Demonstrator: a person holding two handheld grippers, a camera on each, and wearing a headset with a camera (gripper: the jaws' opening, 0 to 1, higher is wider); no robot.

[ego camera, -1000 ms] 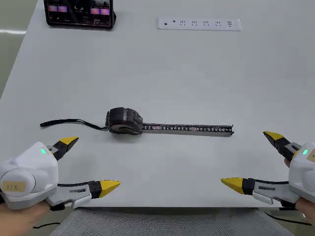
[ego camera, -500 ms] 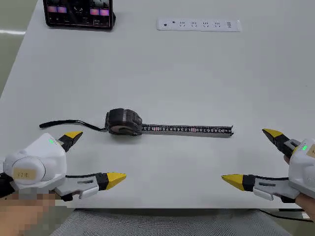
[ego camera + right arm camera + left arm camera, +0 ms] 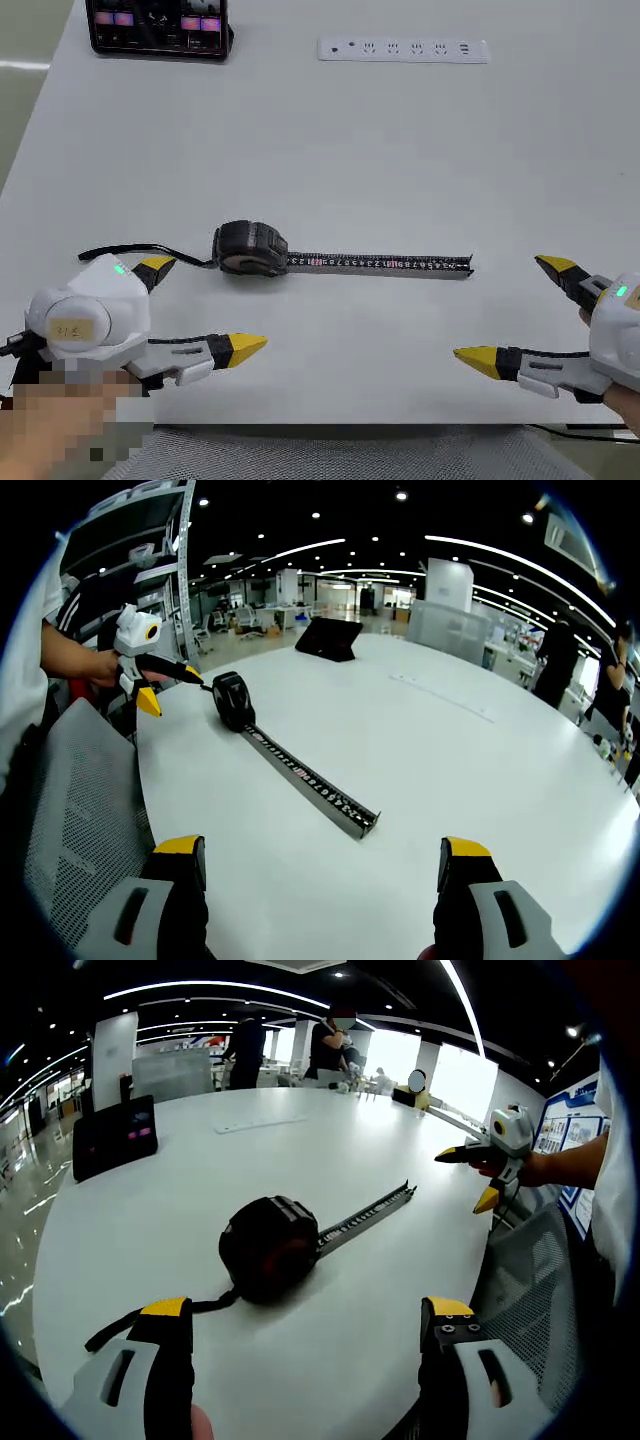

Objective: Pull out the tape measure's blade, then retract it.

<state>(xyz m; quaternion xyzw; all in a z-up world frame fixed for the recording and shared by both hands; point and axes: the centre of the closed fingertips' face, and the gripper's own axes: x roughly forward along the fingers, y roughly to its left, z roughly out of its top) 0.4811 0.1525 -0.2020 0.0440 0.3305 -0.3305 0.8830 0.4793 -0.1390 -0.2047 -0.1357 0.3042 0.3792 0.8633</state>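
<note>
Near the middle of the desk (image 3: pixel 400 150): black tape measure (image 3: pixel 250 249), case flat on its side, blade (image 3: pixel 380 264) already drawn out to the right and resting along the surface, hook end (image 3: pixel 468 267) well clear of the case, wrist strap (image 3: pixel 130 250) trailing off to the left.

Jaws of the left gripper (image 3: pixel 207 303): wide, empty, near the case on its strap side, not touching. Jaws of the right gripper (image 3: pixel 505 308): wide as well, empty, near the hook end but apart from it.

Judged as the turn between pull-out and retraction, with nothing gripped yet. Bring the left jaws in around the case, one on each side, clear of the wrist strap and of the slot for the blade. Close firmly enough to stop any sliding on the smooth top. Take the hook end between the right jaws by its flat faces, not its edges. Release the lock only with both holds secure; lock itself too small to make out. Move the right gripper toward the case slowly and straight along the blade's own line. Avoid letting go early and risking a whip or a kink. Keep the case flat, without lifting or twisting.
</note>
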